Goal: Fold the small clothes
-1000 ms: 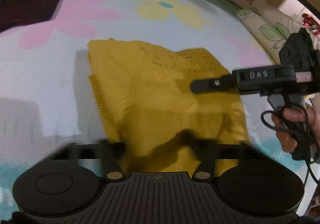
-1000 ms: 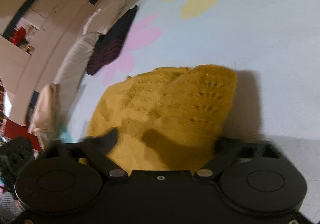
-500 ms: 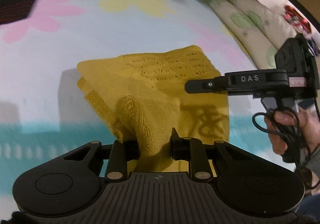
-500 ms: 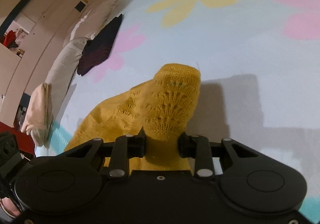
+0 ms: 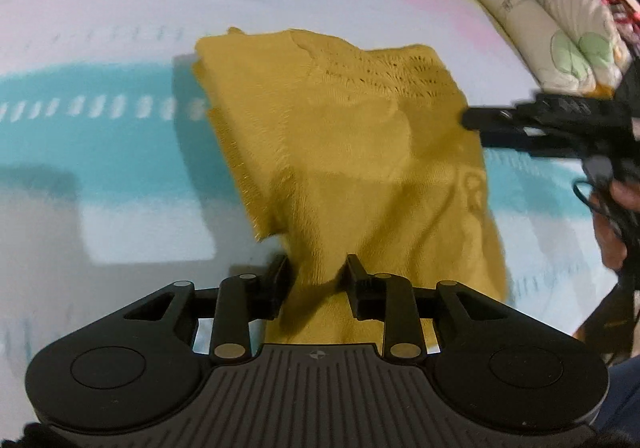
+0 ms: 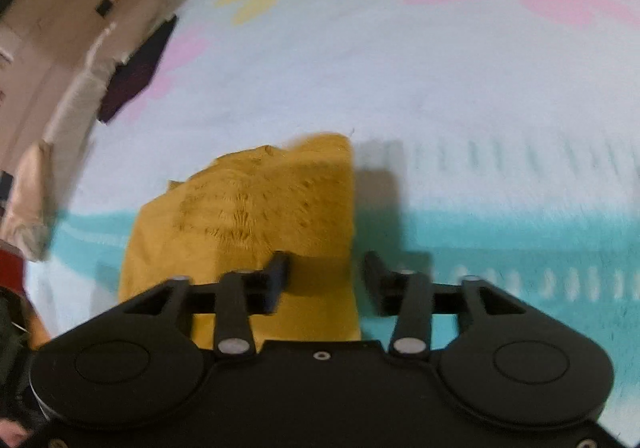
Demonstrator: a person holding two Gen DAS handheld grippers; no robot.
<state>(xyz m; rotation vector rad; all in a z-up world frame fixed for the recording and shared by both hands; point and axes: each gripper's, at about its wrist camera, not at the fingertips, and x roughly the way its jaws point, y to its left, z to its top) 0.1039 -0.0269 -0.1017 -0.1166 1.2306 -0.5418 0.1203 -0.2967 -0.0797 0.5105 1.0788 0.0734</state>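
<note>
Two grippers, both opening. L gripper (image 5: 316, 280) has a bunch of mustard-yellow knitted garment (image 5: 352, 136) between its jaws; whether the pads grip it, we can't tell. R gripper (image 6: 324, 280): jaws apart, straddling the garment's edge w/o pinching. Garment lies folded on pale flower-print bed sheet (image 6: 460, 88). We judge the fold nearly done; release, flattening left.

Knit sweater (image 5: 344, 152): mustard yellow w/ openwork lace pattern near its top. Bedsheet (image 5: 120, 28): pale blue-white w/ pink & yellow flower prints, turquoise band w/ white dashes. Pillow (image 5: 560, 28): cream w/ green leaf print. Dark garment (image 6: 138, 72): black-purple, stripes unclear. Both grippers, left (image 5: 316, 276) & right (image 6: 326, 272): black.
</note>
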